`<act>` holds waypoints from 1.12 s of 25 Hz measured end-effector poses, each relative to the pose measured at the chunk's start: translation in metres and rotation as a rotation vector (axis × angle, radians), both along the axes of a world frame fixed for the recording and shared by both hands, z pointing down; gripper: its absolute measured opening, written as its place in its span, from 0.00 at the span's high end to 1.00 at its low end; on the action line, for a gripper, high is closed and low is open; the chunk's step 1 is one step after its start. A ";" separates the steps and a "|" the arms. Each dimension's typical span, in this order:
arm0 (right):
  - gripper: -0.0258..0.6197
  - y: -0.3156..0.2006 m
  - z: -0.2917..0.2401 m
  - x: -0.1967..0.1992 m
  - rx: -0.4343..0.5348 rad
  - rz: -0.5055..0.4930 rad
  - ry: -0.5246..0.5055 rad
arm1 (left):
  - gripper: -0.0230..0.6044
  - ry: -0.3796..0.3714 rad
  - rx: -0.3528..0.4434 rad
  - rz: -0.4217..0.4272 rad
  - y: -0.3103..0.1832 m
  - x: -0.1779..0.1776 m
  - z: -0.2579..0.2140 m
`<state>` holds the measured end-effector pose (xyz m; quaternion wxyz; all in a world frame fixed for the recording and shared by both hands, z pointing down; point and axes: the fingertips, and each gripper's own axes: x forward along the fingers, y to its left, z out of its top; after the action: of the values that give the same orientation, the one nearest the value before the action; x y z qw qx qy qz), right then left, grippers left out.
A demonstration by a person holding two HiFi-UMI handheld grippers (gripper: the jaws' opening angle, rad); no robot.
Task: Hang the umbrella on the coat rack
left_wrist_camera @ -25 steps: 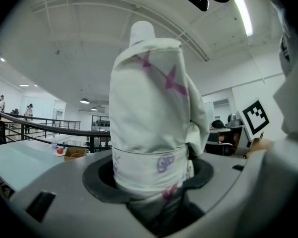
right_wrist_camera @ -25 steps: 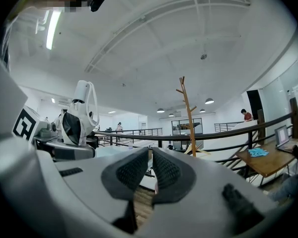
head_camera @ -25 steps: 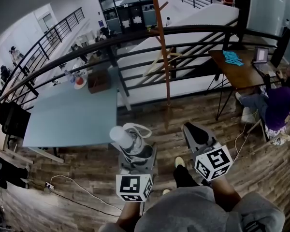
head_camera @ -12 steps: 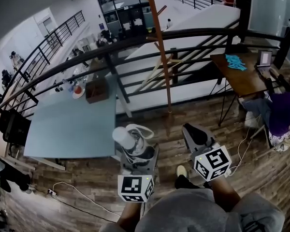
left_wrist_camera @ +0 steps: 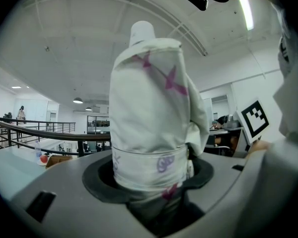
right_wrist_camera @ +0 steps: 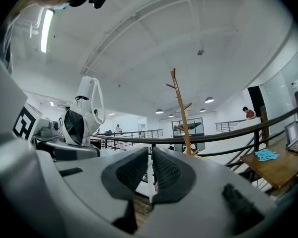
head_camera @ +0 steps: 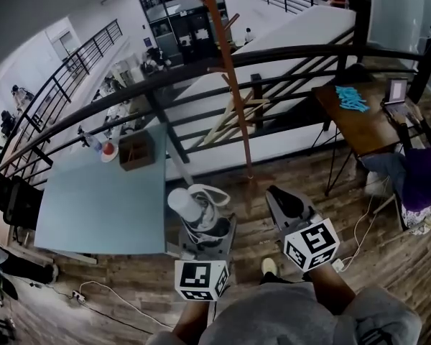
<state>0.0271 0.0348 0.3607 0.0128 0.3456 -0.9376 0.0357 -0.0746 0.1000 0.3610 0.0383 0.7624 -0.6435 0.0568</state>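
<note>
My left gripper (head_camera: 199, 230) is shut on a folded white umbrella (head_camera: 192, 205) with pink marks, held upright; in the left gripper view the umbrella (left_wrist_camera: 151, 113) fills the middle and hides the jaws' tips. The umbrella (right_wrist_camera: 83, 115) and its white strap loop also show at the left of the right gripper view. My right gripper (head_camera: 287, 205) is shut with nothing between its dark ribbed pads (right_wrist_camera: 166, 172). The wooden coat rack (head_camera: 226, 70) stands ahead by the black railing (head_camera: 287, 52), its pole and pegs rising past the top of the head view; the coat rack (right_wrist_camera: 181, 110) shows beyond the right jaws.
A pale blue table (head_camera: 104, 196) with a brown box (head_camera: 135, 149) stands to the left. At the right a wooden desk (head_camera: 363, 117) holds a laptop, with a seated person (head_camera: 420, 178) beside it. Cables (head_camera: 115, 300) lie on the wood floor.
The head view has shifted: the coat rack and railing now sit further left and nearer. Both grippers hold the same pose, the umbrella still in the left one.
</note>
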 end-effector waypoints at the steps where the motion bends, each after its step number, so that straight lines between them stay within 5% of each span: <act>1: 0.89 -0.008 0.000 0.000 0.000 -0.005 -0.002 | 0.51 -0.002 -0.002 -0.002 -0.008 0.000 0.000; 28: 0.89 -0.134 0.002 -0.005 -0.003 -0.092 -0.009 | 0.51 0.000 -0.017 -0.073 -0.131 0.003 0.000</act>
<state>0.0223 -0.0989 0.3632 0.0109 0.3022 -0.9524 0.0380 -0.0716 -0.0306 0.3613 0.0468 0.7379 -0.6705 0.0608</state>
